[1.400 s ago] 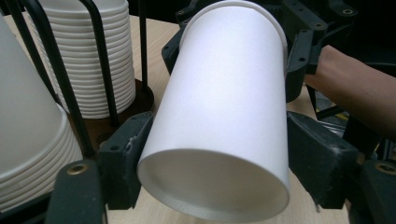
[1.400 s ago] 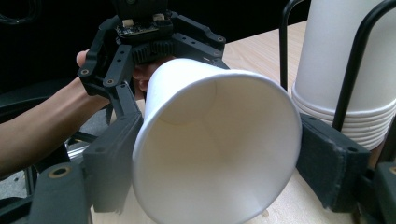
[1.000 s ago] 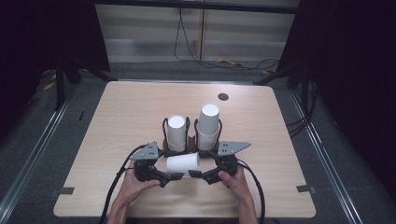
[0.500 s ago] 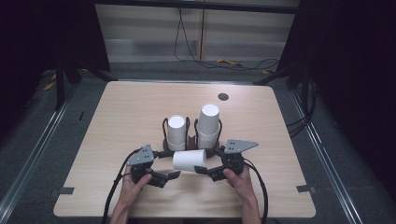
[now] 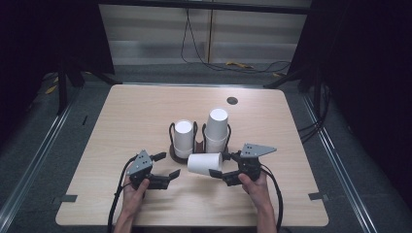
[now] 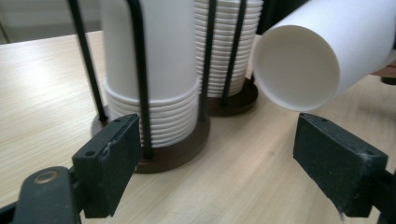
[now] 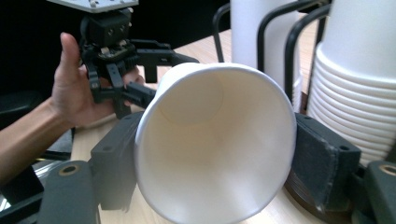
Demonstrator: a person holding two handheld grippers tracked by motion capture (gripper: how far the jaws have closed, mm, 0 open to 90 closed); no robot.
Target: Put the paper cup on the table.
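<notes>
High view gives me the pale wooden table first, its rounded corners ringed by dark floor. Near its centre stands a dark brown two-post cup holder with black wire loops, carrying two stacks of white paper cups: the taller stack on its 3 o'clock side, the shorter stack on its 9 o'clock side. At 6 o'clock from the holder, just in front of its base, my right gripper carries a single white paper cup lying on its side, base pointing to 9 o'clock. Right gripper view shows me both black pads pressed against the cup's rim, mouth facing the camera, so that gripper is clamped on it. My left gripper sits at 8 o'clock from the holder, near the cup's base but apart from it. Left gripper view shows its jaws spread wide with nothing between them, the shorter stack ahead and the cup's base at 2 o'clock.
</notes>
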